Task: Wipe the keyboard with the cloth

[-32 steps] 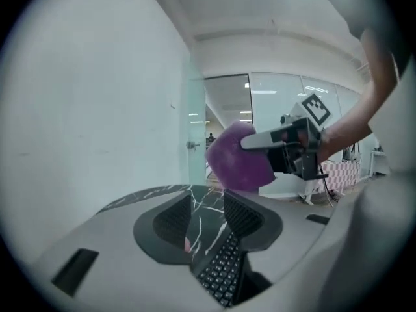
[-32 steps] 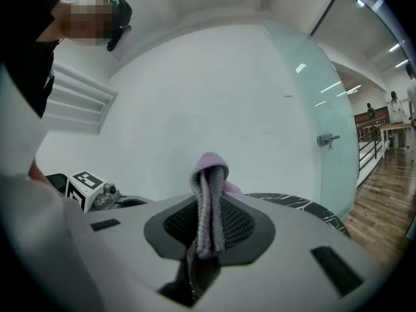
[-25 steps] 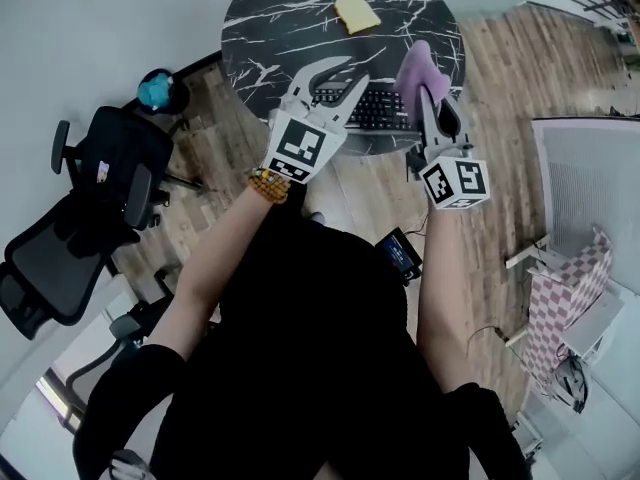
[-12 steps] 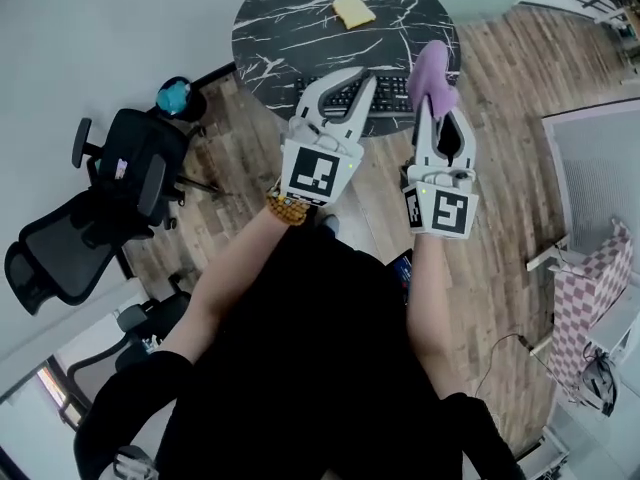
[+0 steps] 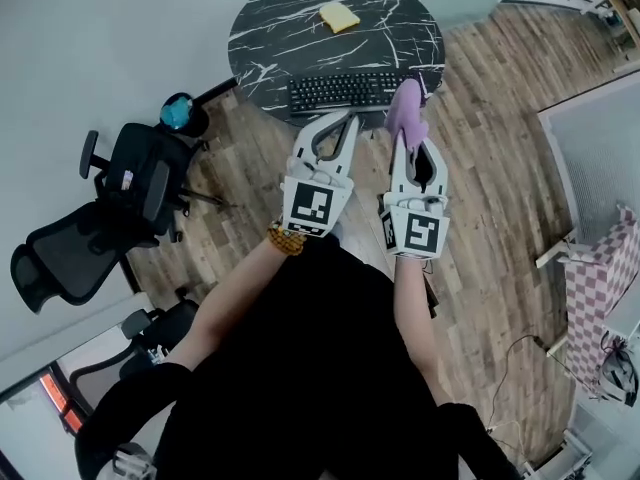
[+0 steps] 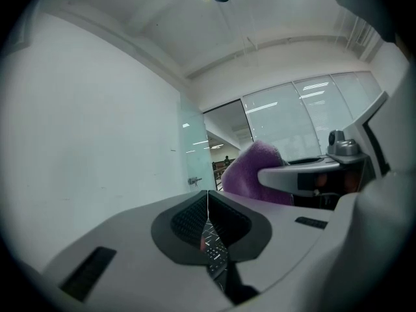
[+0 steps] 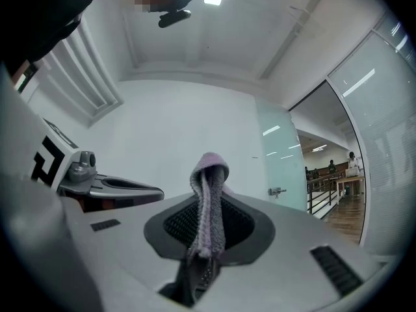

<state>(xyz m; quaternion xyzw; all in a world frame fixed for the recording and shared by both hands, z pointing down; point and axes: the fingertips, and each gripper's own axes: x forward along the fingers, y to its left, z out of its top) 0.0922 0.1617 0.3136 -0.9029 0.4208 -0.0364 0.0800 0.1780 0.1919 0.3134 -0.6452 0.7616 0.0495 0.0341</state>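
The black keyboard [image 5: 345,91] lies along the near edge of the round black marble table [image 5: 300,38]. My right gripper [image 5: 409,138] is shut on the purple cloth [image 5: 406,108], which sticks up out of the jaws [image 7: 209,194]. It hangs in the air just short of the keyboard's right end. Beside it my left gripper [image 5: 349,118] is shut and holds nothing, its pads meeting in a thin line [image 6: 208,203]. The left gripper view also catches the cloth [image 6: 250,171] off to its right. Both grippers are off the table, over the wood floor.
A yellow pad [image 5: 339,16] lies at the far side of the table. Two black office chairs [image 5: 130,183] [image 5: 60,258] stand at the left, with a blue object [image 5: 180,111] near the table's foot. A pink checkered item [image 5: 600,268] stands at the right.
Both grippers have drawn back from the table toward me. The left jaws have gone from open to shut. The keyboard is now uncovered; the cloth stays in the right gripper.
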